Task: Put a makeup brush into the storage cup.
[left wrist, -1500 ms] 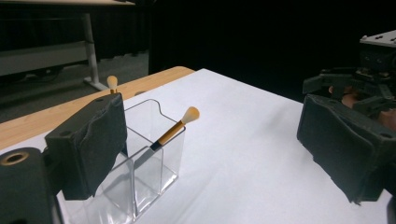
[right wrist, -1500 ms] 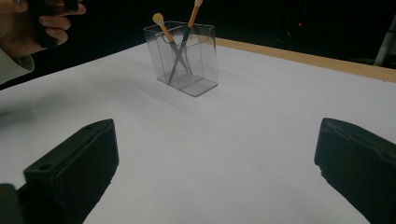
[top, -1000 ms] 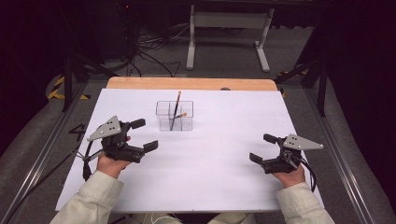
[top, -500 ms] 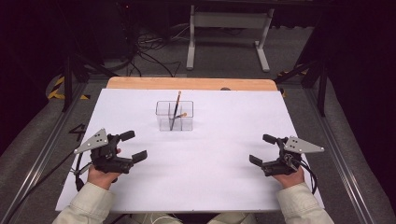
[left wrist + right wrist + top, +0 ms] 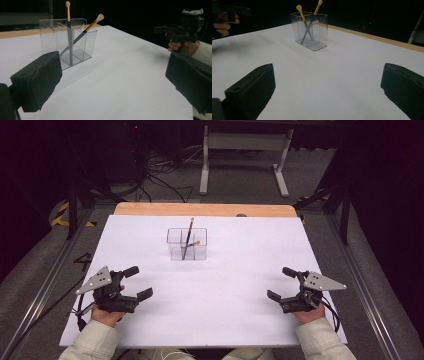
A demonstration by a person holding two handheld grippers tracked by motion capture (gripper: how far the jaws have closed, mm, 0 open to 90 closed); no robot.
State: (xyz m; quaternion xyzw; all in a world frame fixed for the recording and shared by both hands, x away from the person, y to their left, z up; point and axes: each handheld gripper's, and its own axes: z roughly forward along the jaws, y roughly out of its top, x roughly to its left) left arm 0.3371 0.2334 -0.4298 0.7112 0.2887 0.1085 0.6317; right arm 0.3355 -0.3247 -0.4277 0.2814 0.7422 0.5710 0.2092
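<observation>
White table cover [image 5: 225,290] lies over a wooden top in a dark room. Clear holder [image 5: 187,245] with two brushes [image 5: 189,236] stands mid-table. Left gripper [image 5: 136,282] and right gripper [image 5: 280,284] rest near the front edge, jaws apart.

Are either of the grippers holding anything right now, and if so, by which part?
Nothing is held. The left gripper and the right gripper are both open over the white table, well short of the clear organizer with its two brushes.

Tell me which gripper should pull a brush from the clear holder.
Left, marginally. The left gripper sits slightly nearer the clear plastic divided holder with two gold-handled brushes than the right gripper; both are open and empty.
</observation>
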